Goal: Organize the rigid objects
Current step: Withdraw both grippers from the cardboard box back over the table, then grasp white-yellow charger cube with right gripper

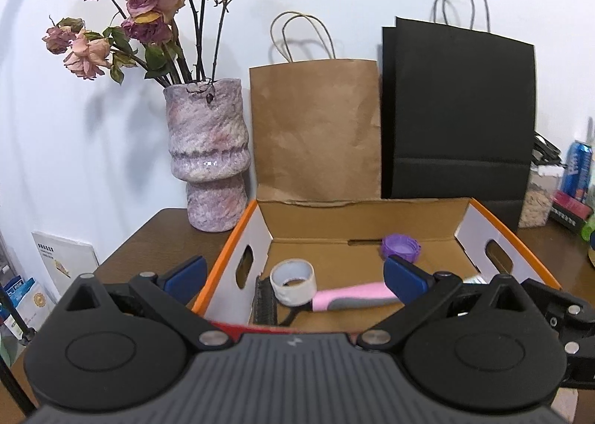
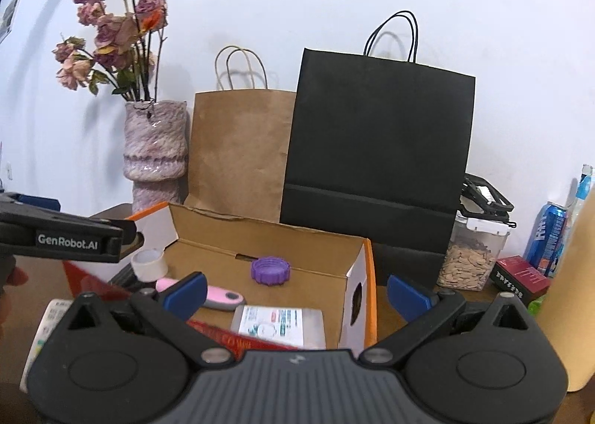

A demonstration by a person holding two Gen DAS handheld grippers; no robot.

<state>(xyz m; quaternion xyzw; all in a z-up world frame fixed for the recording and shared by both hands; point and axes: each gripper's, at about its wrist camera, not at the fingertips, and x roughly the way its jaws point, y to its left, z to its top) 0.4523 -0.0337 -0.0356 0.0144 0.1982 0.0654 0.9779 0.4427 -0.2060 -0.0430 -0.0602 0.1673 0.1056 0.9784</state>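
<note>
Both my left gripper (image 1: 293,275) and right gripper (image 2: 295,294) hang spread and empty over the cardboard box (image 1: 357,214), where the tape roll (image 1: 293,281), pink-handled brush (image 1: 349,298) and purple cap (image 1: 401,248) already lie, so I judge I'm between picks and must next find 1 more loose item.

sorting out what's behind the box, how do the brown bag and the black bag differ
The brown bag is plain kraft paper with tan twisted handles; the black bag is matte black with black cord handles. The brown bag is shorter and narrower, the black bag taller and wider. The brown bag stands beside the vase; the black bag stands nearer the clear jar. Both are upright paper carrier bags against the wall behind the box.
</note>
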